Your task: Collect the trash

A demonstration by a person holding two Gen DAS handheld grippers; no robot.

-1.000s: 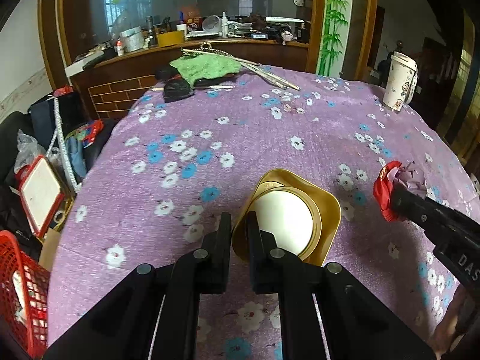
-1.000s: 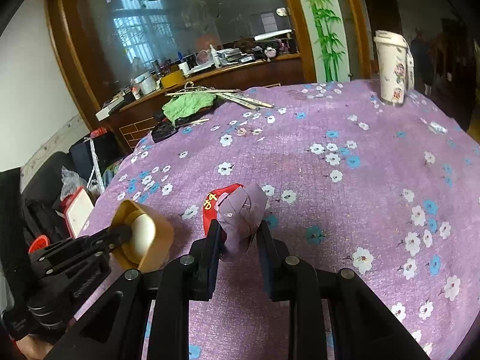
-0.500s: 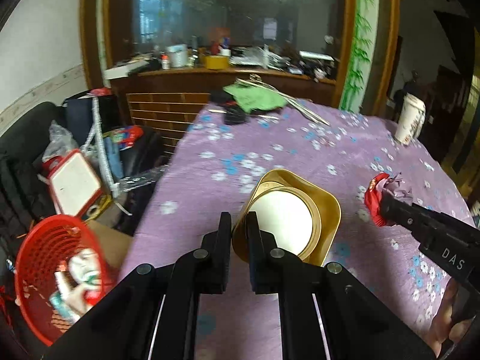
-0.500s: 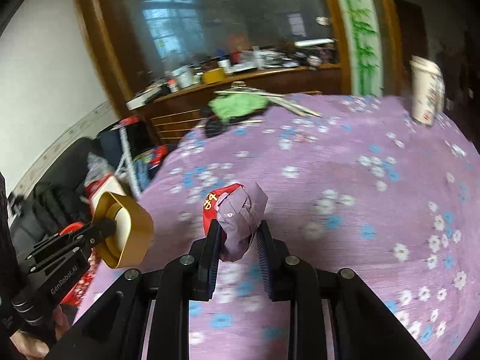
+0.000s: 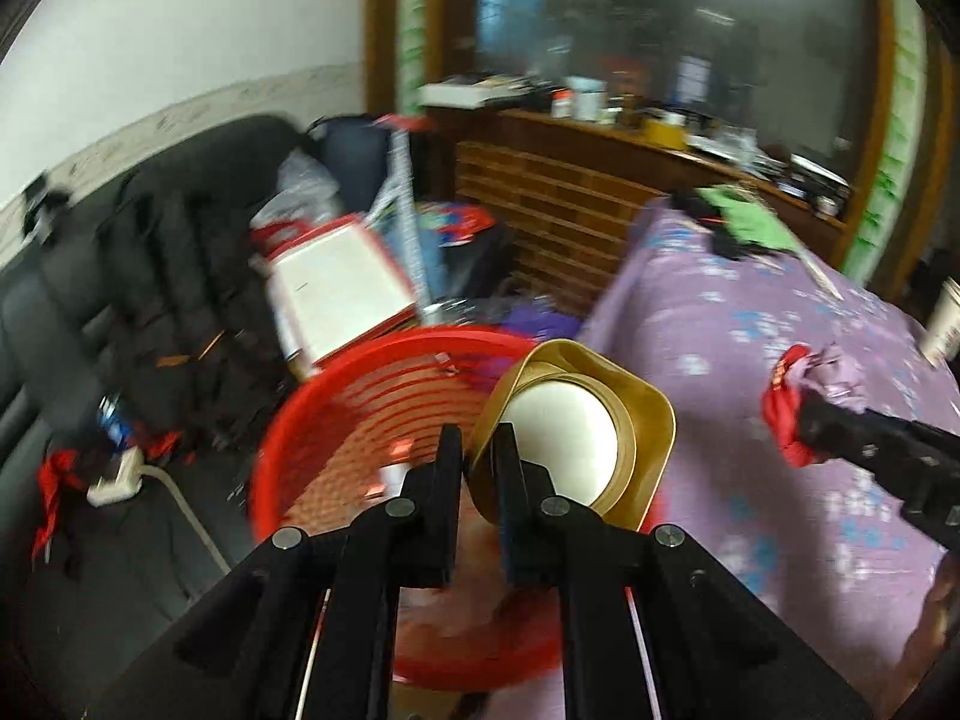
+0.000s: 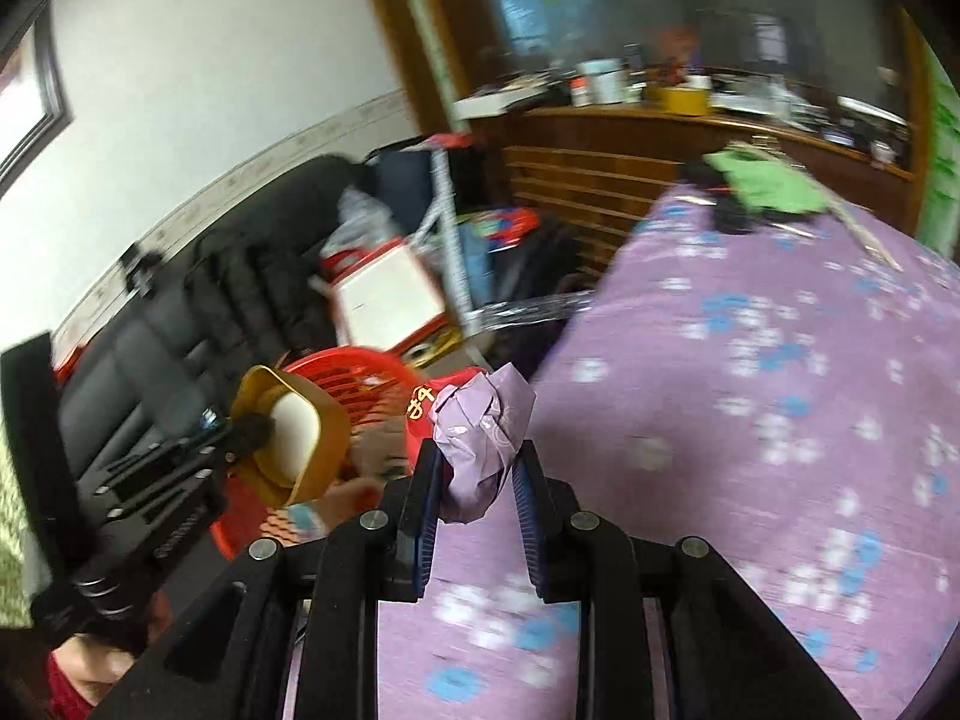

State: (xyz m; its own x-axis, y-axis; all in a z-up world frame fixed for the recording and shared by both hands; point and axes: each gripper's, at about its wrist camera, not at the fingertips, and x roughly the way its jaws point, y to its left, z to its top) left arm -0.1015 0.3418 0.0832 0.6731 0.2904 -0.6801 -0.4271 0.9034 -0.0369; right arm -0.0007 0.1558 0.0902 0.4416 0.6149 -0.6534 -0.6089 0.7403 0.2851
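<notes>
Now 2 hand-held grippers: left (image 5: 477, 450) w/ 1 gold box (image 5: 630, 420), right (image 6: 477, 468) w/ 1 paper wad (image 6: 480, 438).

We see a purple floral tablecloth (image 5: 780, 324) spread to the right of and ahead of the left gripper, blurred. A green cloth (image 5: 747, 219) lies at its far end, touching a black item (image 5: 729, 246) we cannot identify. A white patterned paper cup (image 5: 945, 324) stands at the far right edge. Left of and ahead of the gripper we see a black padded sofa (image 5: 120, 276), with a red-framed white board (image 5: 336, 288) leaning beside it. Lower left, a white power strip (image 5: 114, 483) with its cable lies on the dark floor. Straight ahead, a cluttered wooden counter (image 5: 600, 144) runs below a large glass pane (image 5: 660, 24).
</notes>
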